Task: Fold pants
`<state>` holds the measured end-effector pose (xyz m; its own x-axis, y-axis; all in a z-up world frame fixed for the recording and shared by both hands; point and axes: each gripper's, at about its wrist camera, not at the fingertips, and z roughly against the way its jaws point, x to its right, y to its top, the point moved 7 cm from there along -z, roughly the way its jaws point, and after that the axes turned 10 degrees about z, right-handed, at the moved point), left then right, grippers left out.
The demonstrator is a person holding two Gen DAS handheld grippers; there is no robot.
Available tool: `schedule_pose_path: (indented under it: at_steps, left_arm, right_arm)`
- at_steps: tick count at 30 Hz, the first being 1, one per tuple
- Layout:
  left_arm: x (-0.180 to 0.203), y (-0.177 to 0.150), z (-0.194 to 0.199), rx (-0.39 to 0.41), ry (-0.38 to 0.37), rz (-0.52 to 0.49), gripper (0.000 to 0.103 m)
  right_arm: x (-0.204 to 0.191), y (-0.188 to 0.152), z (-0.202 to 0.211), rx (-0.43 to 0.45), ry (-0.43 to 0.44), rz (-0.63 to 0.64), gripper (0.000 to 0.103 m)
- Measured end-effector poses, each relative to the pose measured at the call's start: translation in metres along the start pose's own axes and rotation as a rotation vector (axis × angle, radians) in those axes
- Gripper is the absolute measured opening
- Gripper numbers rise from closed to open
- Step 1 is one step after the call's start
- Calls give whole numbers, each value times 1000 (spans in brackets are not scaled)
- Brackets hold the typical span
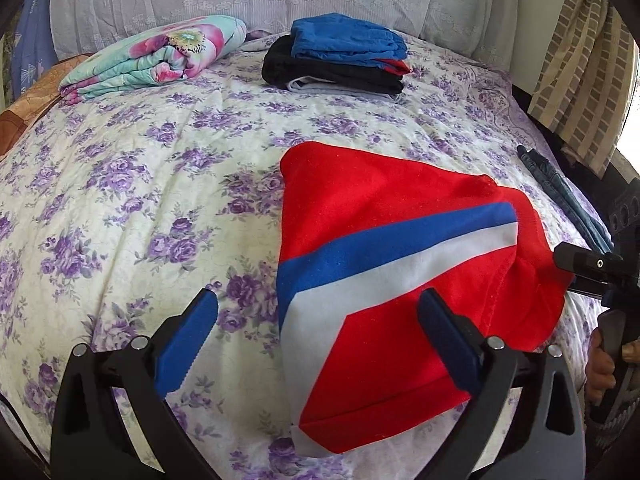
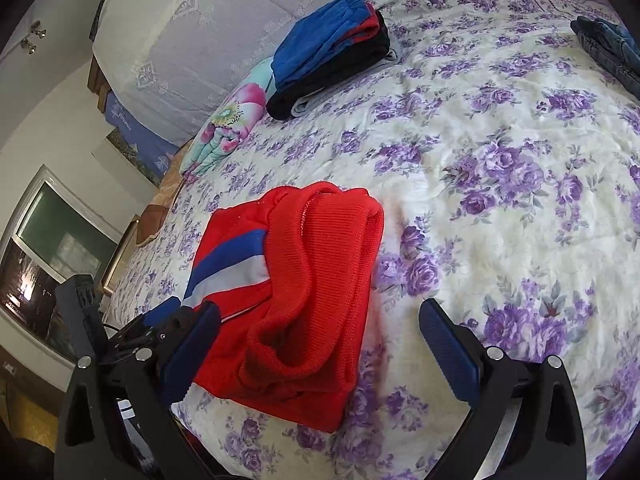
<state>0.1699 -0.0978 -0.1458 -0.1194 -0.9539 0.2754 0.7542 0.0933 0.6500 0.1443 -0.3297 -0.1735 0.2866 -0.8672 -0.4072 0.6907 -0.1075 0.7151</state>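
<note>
From the left camera, the red pants point(image 1: 400, 272) lie folded small at lower right on the bedspread point(image 1: 140, 184), the left gripper point(image 1: 318, 340) spread empty over their edge. From the right camera, the right gripper point(image 2: 320, 344) is spread too, pants at lower centre; folding looks done, so carrying them to the stack point(image 2: 332, 60) seems next.

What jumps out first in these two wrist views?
The bright red pants with a blue and white stripe, folded into a compact bundle on the purple-flowered bedspread, right in front of both open grippers: left gripper, right gripper. Next, the stack of folded clothes topped in blue at the far side of the bed, with a rolled floral quilt to its left.
</note>
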Motion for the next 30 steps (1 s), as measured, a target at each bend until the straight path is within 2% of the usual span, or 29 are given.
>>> schedule_pose_path:
  at_steps: [2,5,8,11,15,18,22,27,30]
  left_arm:
    - [0,-1,-2,-7,-14,9,98]
    - [-4,2,-2,-2,-18,17,98]
    - [-17,5,1,17,8,36,98]
    - [-30,5,-1,12,17,64,99]
    - [-41,0,-2,6,12,88,99]
    - [-50,2,1,33,66,73,99]
    - [-69,11,5,46,112,127,99]
    - [-50,45,16,104,83,74,98]
    - [-17,63,5,106,53,-42,98]
  right_arm:
    - [-1,3,2,12,-2,1,99]
    - [-5,14,14,79,-44,29,99]
    - [-18,32,29,153,-118,123,99]
    - [-47,45,34,193,-120,243,99]
    - [-87,37,17,145,-60,390,99]
    - [-104,22,0,83,-41,469,99]
    - [-87,0,-27,-25,-64,470,99]
    - [-99,-5,-15,28,-85,526,99]
    - [-107,-6,-12,44,-72,560,99]
